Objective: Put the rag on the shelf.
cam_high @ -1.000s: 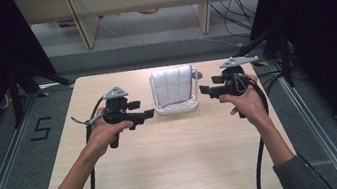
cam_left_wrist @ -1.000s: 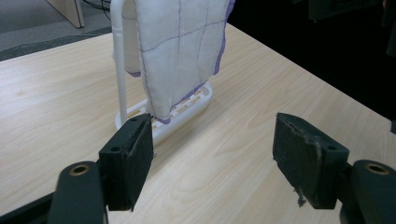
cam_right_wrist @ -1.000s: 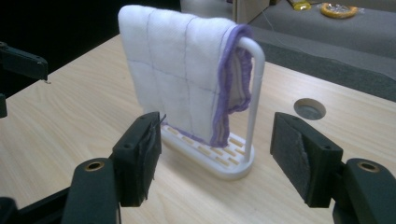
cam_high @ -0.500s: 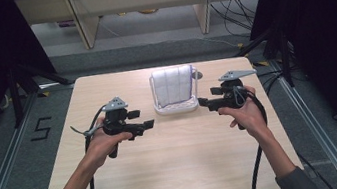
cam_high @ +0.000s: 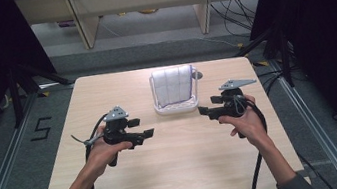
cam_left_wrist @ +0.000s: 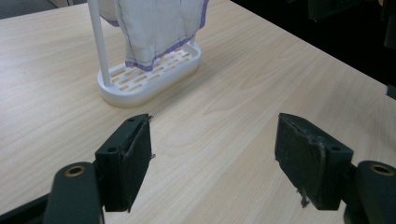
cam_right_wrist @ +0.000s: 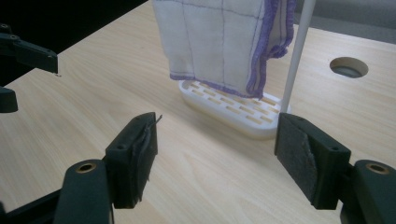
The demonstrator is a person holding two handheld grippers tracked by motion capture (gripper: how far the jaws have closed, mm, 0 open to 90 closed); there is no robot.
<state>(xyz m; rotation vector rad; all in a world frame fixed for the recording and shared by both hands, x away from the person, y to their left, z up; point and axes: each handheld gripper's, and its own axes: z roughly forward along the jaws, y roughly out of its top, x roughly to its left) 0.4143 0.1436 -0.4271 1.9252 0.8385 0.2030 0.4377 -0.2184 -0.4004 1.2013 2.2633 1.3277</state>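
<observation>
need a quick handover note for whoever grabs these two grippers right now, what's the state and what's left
Left gripper: jaws open, nothing between them, held over the table short of the rack.
Right gripper: jaws open and have just been opening a little, nothing between them, close to the rack's right end.
White cloth with purple edging hangs folded over the white rack, which stands upright at the far middle of the table. A round hole in the tabletop lies just beyond it.
Done: both grippers brought in toward the rack, one from each side.
Left: the cloth is untouched; it likely still has to be gripped and lifted off the rack.
</observation>
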